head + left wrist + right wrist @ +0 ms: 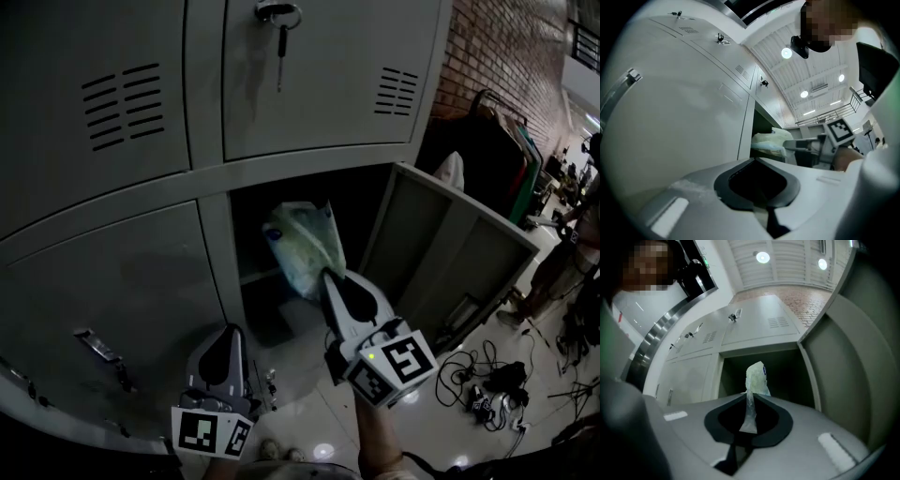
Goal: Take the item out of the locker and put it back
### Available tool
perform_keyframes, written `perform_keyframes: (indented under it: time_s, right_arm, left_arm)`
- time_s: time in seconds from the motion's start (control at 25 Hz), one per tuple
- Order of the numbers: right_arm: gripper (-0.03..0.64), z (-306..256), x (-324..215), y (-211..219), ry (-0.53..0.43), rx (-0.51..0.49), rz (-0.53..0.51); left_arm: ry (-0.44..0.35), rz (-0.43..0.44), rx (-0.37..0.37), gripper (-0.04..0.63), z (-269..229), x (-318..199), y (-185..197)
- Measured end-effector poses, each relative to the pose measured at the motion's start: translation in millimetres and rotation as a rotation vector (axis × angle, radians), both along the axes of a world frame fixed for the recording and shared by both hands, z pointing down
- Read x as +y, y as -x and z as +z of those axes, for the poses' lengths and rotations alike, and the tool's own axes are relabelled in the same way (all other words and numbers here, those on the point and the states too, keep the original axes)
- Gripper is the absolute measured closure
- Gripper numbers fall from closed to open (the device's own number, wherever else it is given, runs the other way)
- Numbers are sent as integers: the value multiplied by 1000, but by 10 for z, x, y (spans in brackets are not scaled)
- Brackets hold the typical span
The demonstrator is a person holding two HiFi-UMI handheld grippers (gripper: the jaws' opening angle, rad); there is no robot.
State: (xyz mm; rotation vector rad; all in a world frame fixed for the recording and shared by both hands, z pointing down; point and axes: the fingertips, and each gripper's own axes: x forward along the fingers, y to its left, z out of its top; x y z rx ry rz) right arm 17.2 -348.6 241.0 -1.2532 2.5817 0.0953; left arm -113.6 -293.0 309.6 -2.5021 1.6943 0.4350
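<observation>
right claw (749, 398) pinching bag (757, 377), head view hides pinch

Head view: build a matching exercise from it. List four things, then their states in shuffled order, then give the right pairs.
1. right tongs
2. left tongs
3. locker door
4. key

A. swung open
B. shut, empty
C. hanging from the upper lock
D. clamped on the plastic bag

Pairs: 1-D; 2-B; 3-A; 4-C

The right gripper (749, 399) has its jaws closed on the thin edge of a pale plastic bag (756, 378), in front of the open locker (759, 348).
</observation>
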Motion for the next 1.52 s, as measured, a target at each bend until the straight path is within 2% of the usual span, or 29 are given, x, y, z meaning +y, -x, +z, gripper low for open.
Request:
perform_keyframes:
  time_s: [0.24, 0.44, 0.6, 0.92, 1.52]
  right_arm:
    - [597, 191, 569, -340, -33, -57, 43]
    - [597, 463, 790, -355, -10, -63, 71]
    - [597, 637, 816, -279, 25, -74, 53]
    - [597, 608, 754, -157, 20, -86, 36]
    - [597, 669, 663, -139, 39, -97, 31]
  left_arm:
    - [11, 14, -6, 591, 38, 118, -38]
    - [25, 34, -22, 591, 86, 180, -134]
    - [8, 50, -41, 591, 84, 180, -237]
    - [-40, 39, -68, 591, -97, 96, -309]
    - [-26, 17, -84, 591, -62, -4, -313]
